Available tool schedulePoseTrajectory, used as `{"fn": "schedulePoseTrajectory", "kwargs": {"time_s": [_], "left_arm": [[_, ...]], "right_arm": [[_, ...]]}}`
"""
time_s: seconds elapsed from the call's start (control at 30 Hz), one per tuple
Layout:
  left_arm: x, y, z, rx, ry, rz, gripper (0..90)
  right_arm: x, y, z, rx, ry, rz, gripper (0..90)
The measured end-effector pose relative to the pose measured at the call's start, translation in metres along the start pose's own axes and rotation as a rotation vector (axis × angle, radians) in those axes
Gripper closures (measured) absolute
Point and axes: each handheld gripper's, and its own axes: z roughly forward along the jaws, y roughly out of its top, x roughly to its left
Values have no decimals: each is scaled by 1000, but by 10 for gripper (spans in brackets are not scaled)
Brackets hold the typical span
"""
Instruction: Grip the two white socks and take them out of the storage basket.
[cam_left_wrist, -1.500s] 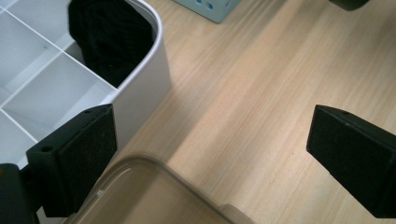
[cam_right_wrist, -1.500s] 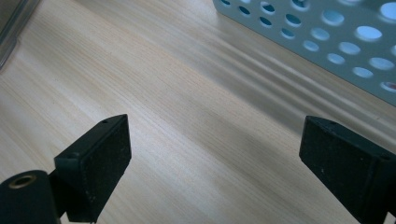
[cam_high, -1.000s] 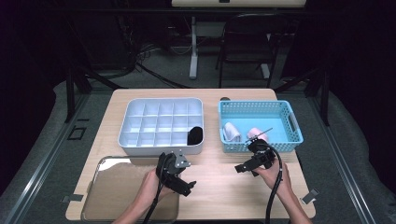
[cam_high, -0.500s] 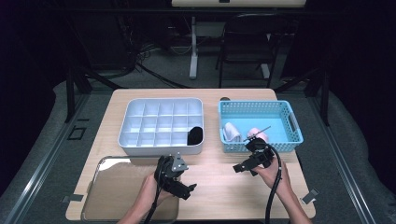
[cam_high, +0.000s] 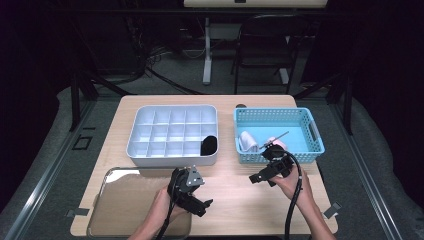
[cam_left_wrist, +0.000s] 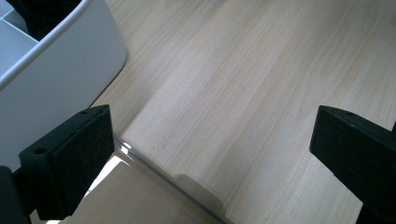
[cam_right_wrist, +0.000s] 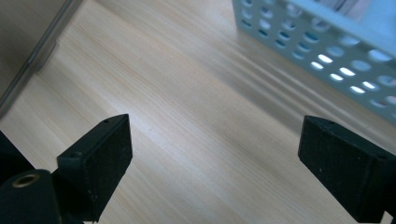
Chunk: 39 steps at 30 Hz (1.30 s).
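One wooden table (cam_high: 225, 200) carries one white divided box (cam_high: 172, 132), one blue basket (cam_high: 277, 132) and one clear lid (cam_high: 130, 205). From the table's centre, the box lies at eleven o'clock, the basket at two o'clock and the lid at seven o'clock. One dark thing (cam_high: 209, 145) sits in the box's near right compartment. In the basket lie one white thing (cam_high: 247, 141), one pink thing (cam_high: 275, 142) and one thin stick (cam_high: 275, 138).

There are two grippers. The left gripper (cam_high: 205, 204) hangs over the lid's right edge at six o'clock, its jaws wide apart with nothing between them. The right gripper (cam_high: 256, 178) hovers at four o'clock, just in front of the basket's near wall, its jaws likewise wide apart over bare wood.

Against the picture of a second ago, both grippers sit in nearly the same spots; the left one has turned slightly, and the box, basket and lid lie unchanged.
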Motion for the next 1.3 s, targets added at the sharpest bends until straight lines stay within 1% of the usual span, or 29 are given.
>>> {"fn": "schedulePoseTrajectory", "kwargs": {"time_s": [0.03, 0.07, 0.1, 0.17, 0.2, 0.23, 0.27, 0.3, 0.33, 0.37, 0.43, 0.5, 0.57, 0.6, 0.63, 0.67, 0.73, 0.77, 0.8, 0.83, 0.87, 0.9, 0.97, 1.0, 1.03, 1.07, 1.13, 1.2, 1.3], "left_arm": [[0, -1, 1, 4, -6, -7, 2], [0, -2, 2, 7, -9, -12, 1], [0, -2, 2, 15, -8, -9, 1], [-2, -2, 3, 17, -8, -5, 1], [-3, -1, 3, 21, -3, 0, 1], [-4, -1, 3, 22, -3, 2, 1], [-5, -1, 3, 20, -2, 3, 1], [-6, -1, 3, 19, -1, 2, 2], [-6, -1, 3, 13, -1, -4, 2], [-6, -1, 3, 12, -1, -6, 2], [-6, 0, 4, 11, -3, -11, 2], [-8, 0, 4, 3, -11, -9, 2], [-8, 1, 5, 7, -10, -3, 2], [-8, 1, 4, 4, -13, -8, 2], [-8, 1, 4, 4, -11, -6, 1], [-8, 1, 4, 3, -11, -6, 1], [-7, 1, 3, 0, -12, -12, 1], [-7, 1, 3, 3, -8, -15, 1], [-7, 1, 2, 2, 0, -20, 1], [-7, 1, 2, 2, 0, -20, 1], [-7, 1, 1, -8, -8, -41, 2], [-7, 1, 1, -8, -3, -41, 1], [-8, 0, 1, -7, -6, -36, 2], [-9, -1, 2, -2, -4, -35, 2], [-8, -1, 2, 0, -5, -35, 1], [-8, -1, 2, -1, -6, -37, 1], [-8, 0, 3, -2, -7, -33, 1], [-9, 0, 4, 4, -5, -28, 2], [-9, 0, 5, 4, -14, -31, 1]], "right_arm": [[0, 1, -3, -5, -4, -2, 96], [0, 3, -7, -22, 4, -2, 96], [0, 4, -10, -30, -4, -8, 96], [0, 8, -16, -35, 5, -9, 93], [0, 9, -19, -38, -12, -13, 93], [0, 11, -22, -52, -9, -10, 94], [-1, 14, -25, -51, -14, -9, 93], [-2, 16, -27, -46, -25, -21, 93], [-3, 19, -29, -50, -18, -17, 93], [-5, 22, -31, -42, -31, -21, 91], [-7, 27, -34, -75, -30, -9, 92], [-11, 32, -33, -72, -24, -4, 91], [-14, 38, -34, -62, -40, -2, 92], [-15, 41, -34, -52, -39, -10, 92], [-15, 43, -34, -61, -41, -5, 94], [-16, 46, -34, -53, -51, -8, 93], [-18, 51, -33, -48, -40, -8, 96], [-19, 54, -32, -43, -44, -3, 95], [-20, 57, -30, -49, -43, 8, 96], [-22, 61, -30, -27, -49, -10, 95], [-24, 64, -28, -18, -54, -4, 96], [-24, 66, -27, -30, -53, 6, 96], [-26, 69, -26, -20, -57, 6, 96], [-29, 75, -23, -15, -56, 19, 97], [-29, 76, -22, -20, -53, 26, 97], [-31, 80, -20, -2, -56, 19, 97], [-32, 84, -18, -1, -50, 27, 100], [-34, 89, -15, 6, -54, 29, 104], [-37, 95, -14, 15, -58, 34, 120]]}}
